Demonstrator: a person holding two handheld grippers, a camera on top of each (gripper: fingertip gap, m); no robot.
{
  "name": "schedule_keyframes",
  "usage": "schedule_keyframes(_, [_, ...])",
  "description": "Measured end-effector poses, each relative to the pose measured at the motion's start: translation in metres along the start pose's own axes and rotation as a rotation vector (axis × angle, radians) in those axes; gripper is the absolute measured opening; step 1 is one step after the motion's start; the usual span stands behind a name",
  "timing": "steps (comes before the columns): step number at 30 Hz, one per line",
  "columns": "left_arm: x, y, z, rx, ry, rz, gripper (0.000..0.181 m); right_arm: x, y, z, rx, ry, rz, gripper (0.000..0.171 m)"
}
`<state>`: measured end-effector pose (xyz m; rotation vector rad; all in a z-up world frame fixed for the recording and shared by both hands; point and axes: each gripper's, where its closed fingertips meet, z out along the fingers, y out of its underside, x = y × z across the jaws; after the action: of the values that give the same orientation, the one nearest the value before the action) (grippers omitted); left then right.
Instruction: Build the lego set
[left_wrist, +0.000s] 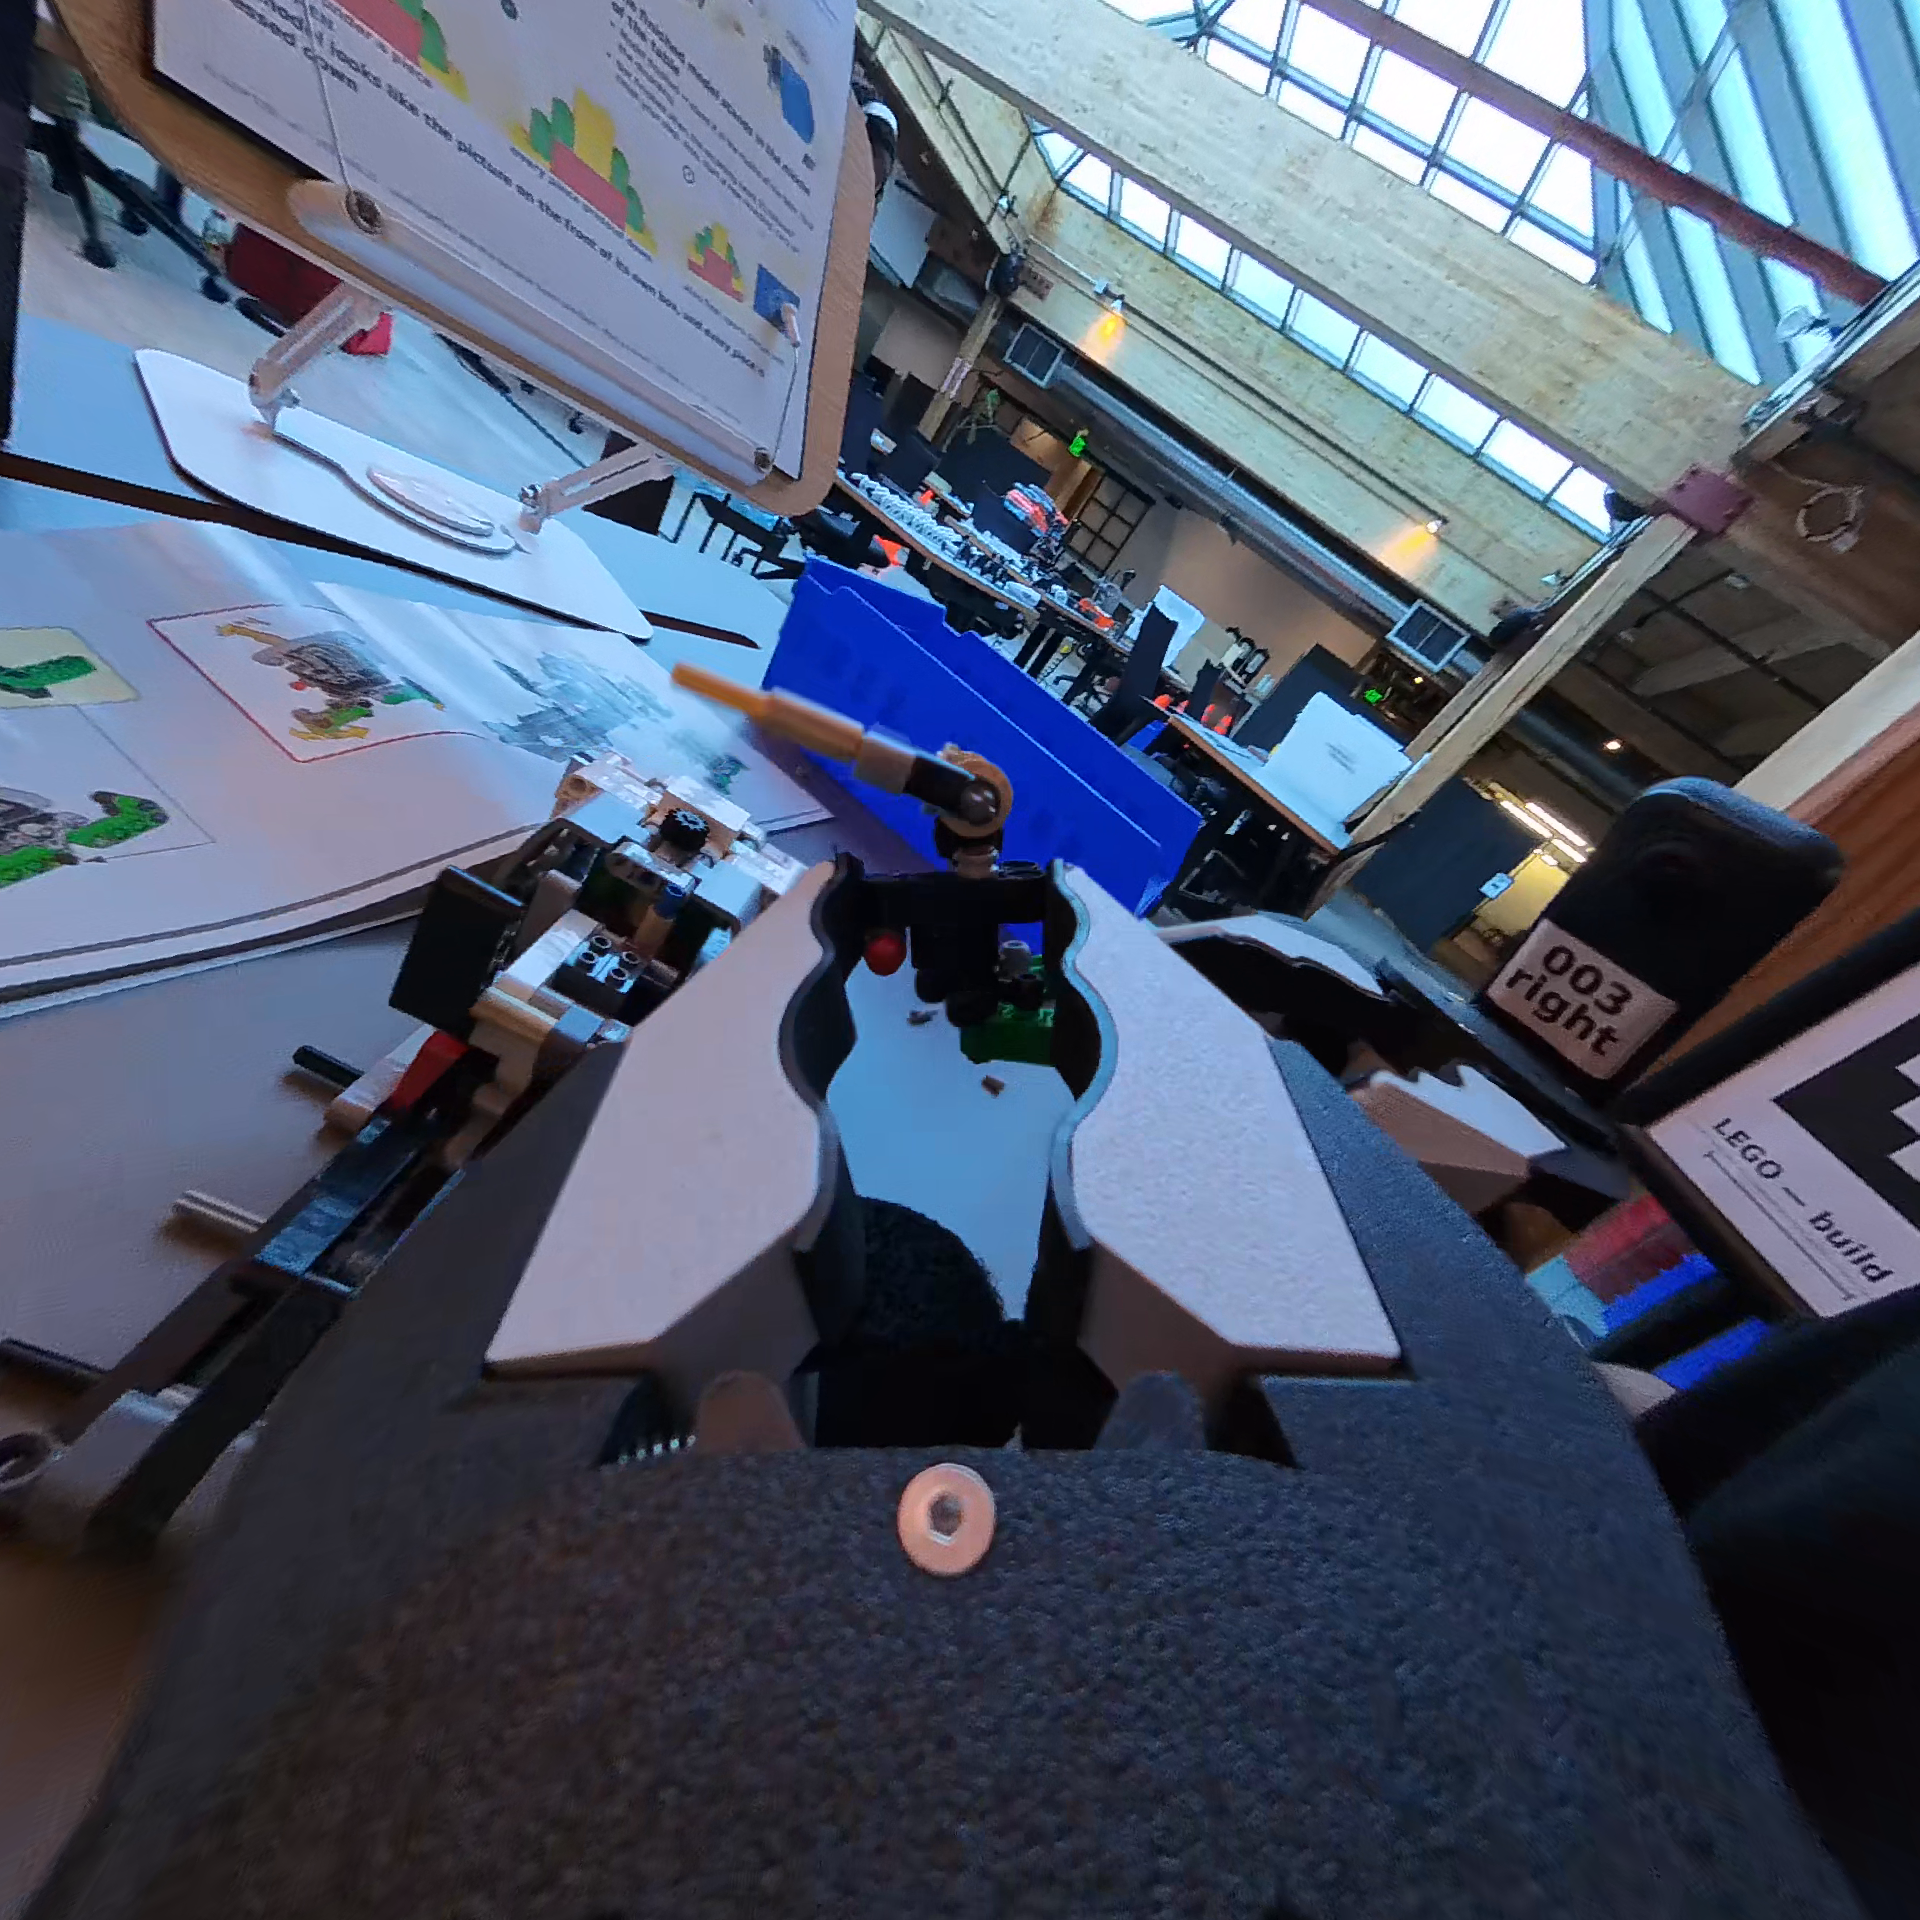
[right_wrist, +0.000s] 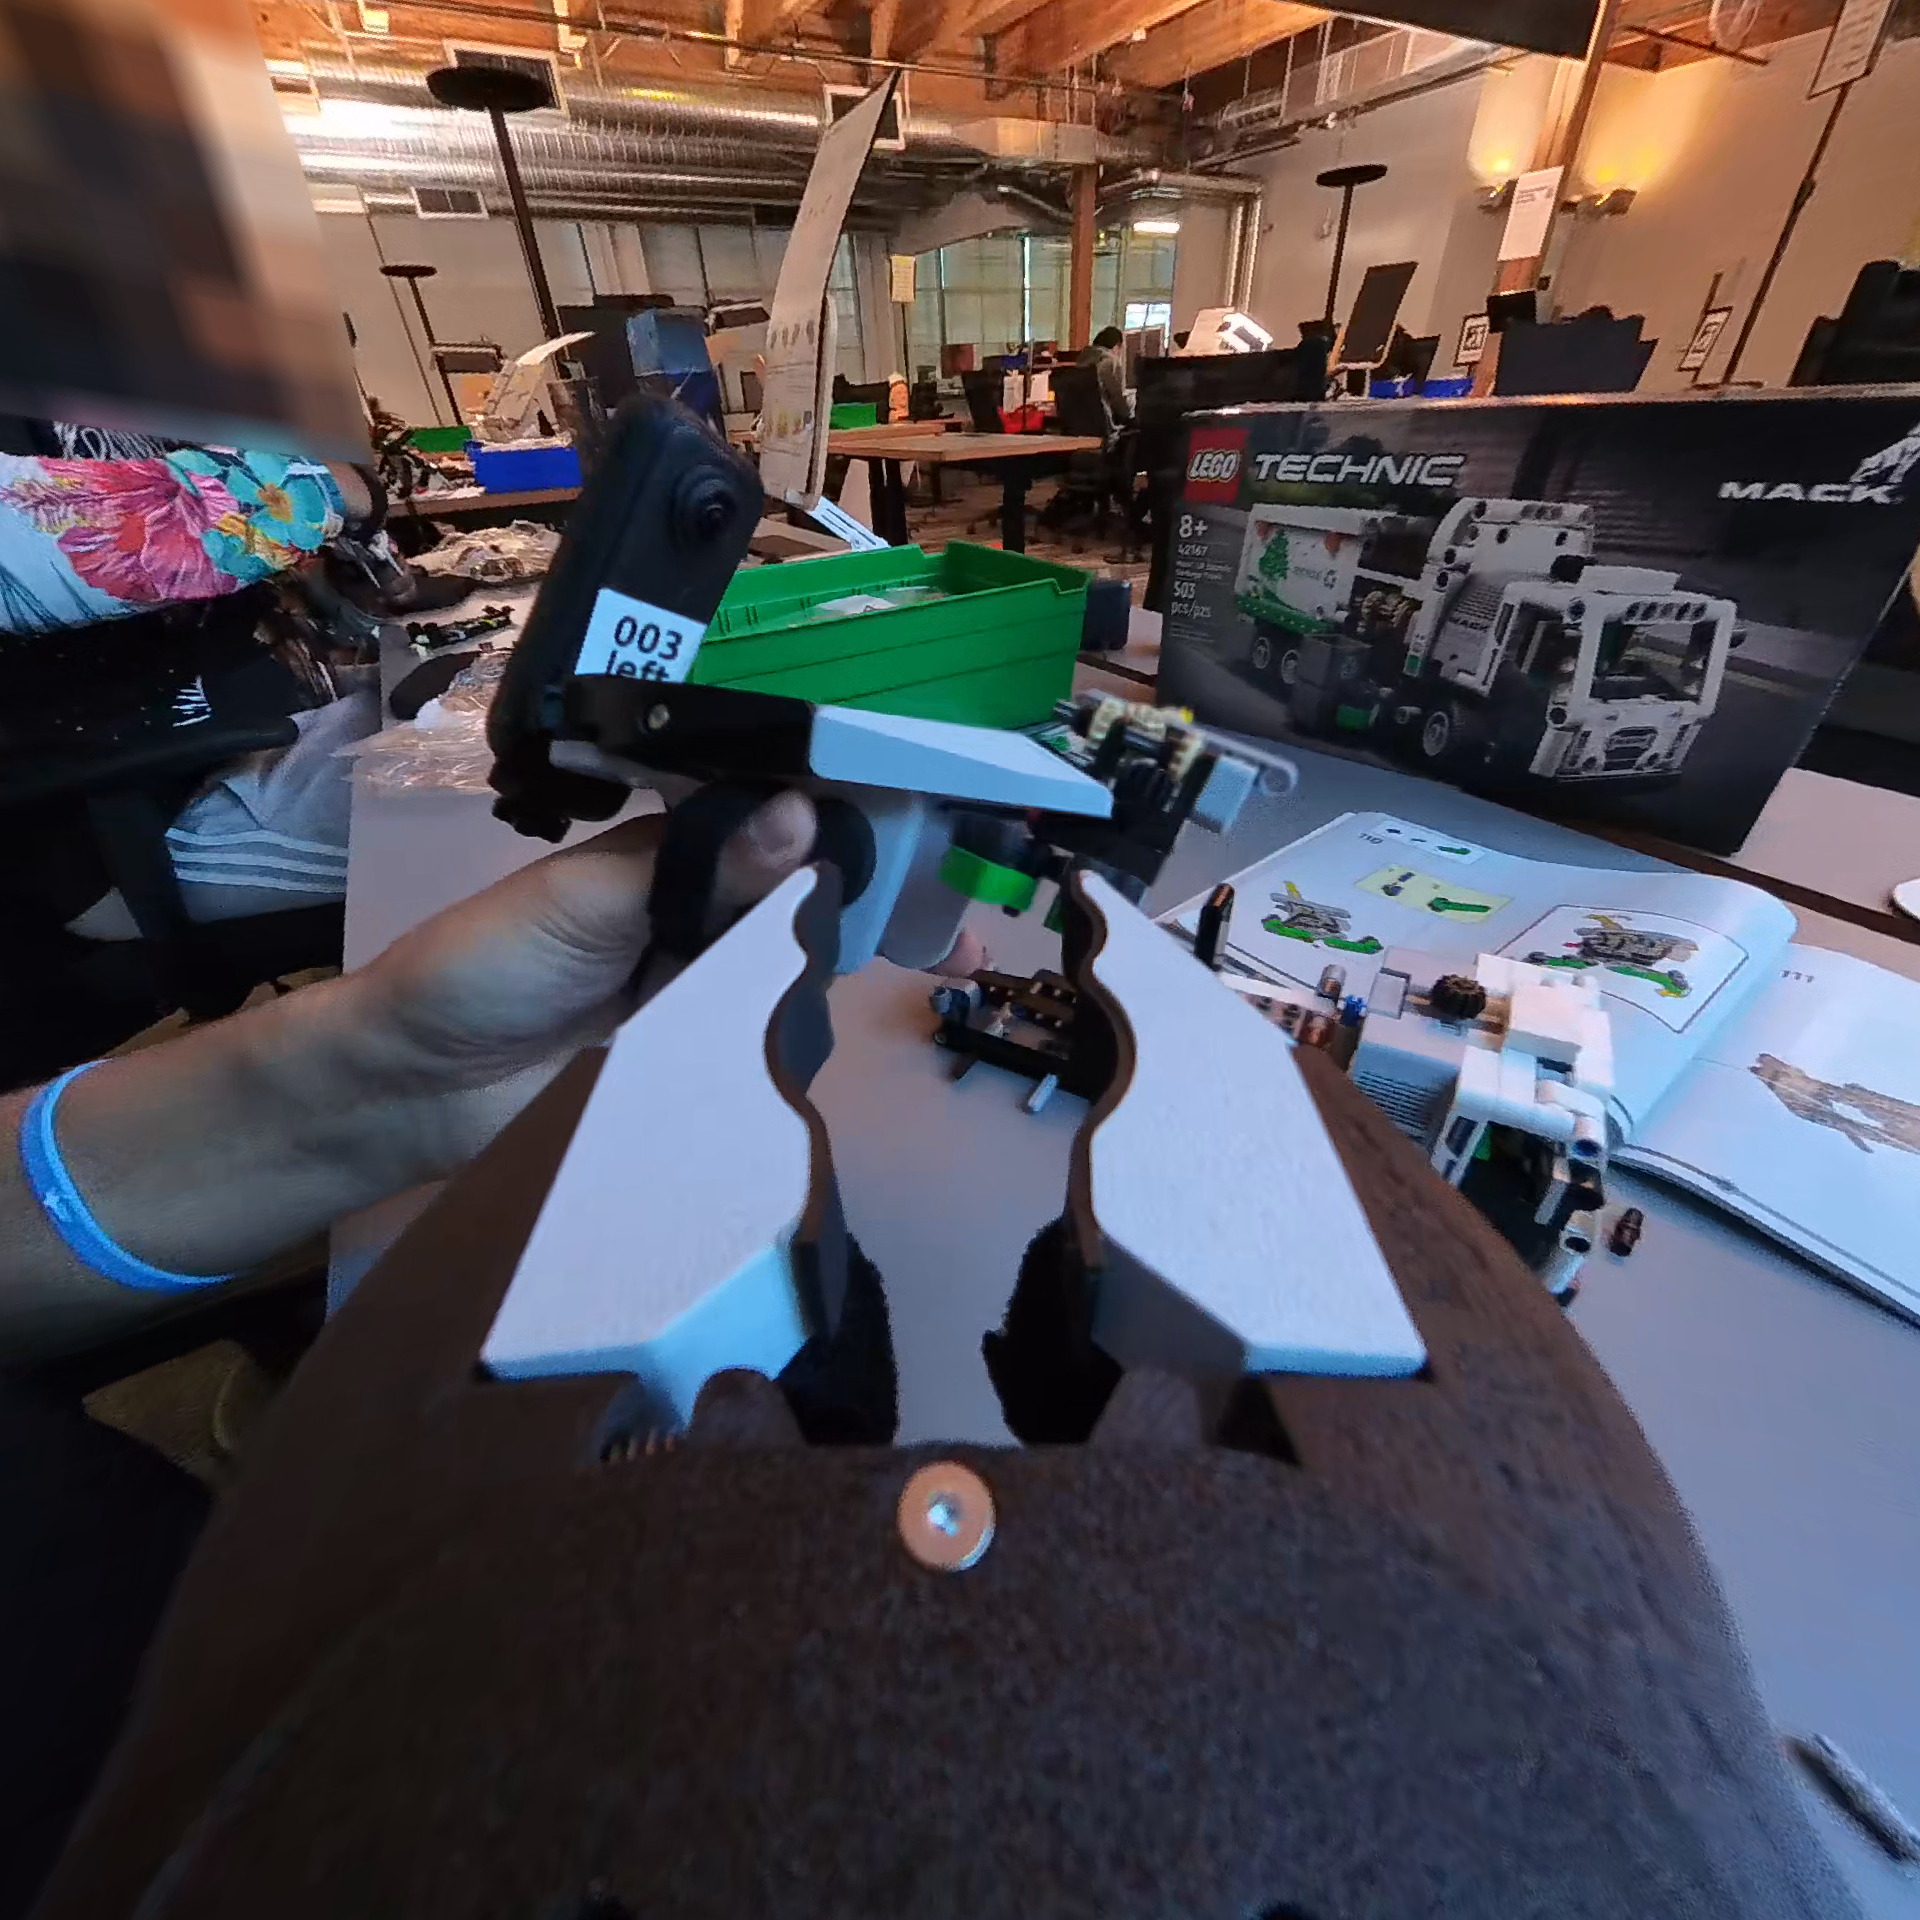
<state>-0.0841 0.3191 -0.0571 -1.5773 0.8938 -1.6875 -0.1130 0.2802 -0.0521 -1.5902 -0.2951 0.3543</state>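
On a grey table (right_wrist: 1714, 1382) in an open workshop, the left tool (left_wrist: 945, 894) gripped a small black-and-green lego assembly (left_wrist: 961, 935) at its tips, raised above the half-built white truck (right_wrist: 1496, 1081), while the right tool (right_wrist: 945, 894) stood open, empty.

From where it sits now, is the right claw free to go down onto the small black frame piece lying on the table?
Probably yes: the right claw is open, and the black frame piece lies uncovered on the table just beyond its tips. The left claw holds its subassembly above, not in between.

Grey table (right_wrist: 1714, 1403) — open instruction booklet (right_wrist: 1662, 997), half-built white truck (right_wrist: 1496, 1081), black subassembly (right_wrist: 1013, 1023), boxed set (right_wrist: 1538, 592), green bin (right_wrist: 904, 634).
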Motion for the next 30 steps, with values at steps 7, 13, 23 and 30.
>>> schedule_keyframes(7, [0.016,0.0,-0.001,-0.028,0.119,-0.049,0.032,0.017,0.008,-0.005,-0.041,0.036,-0.003,0.044])
schedule_keyframes(13, [0.028,0.0,0.001,-0.037,0.167,-0.029,0.032,0.023,-0.003,-0.015,0.025,0.015,0.076,0.038])
schedule_keyframes(23, [0.047,0.017,-0.006,-0.179,0.327,-0.016,0.032,0.032,-0.007,-0.028,0.044,-0.121,0.254,0.012])
schedule_keyframes(30, [0.06,0.019,-0.008,-0.278,0.362,0.083,0.031,0.03,-0.001,-0.024,0.007,-0.176,0.292,0.009])
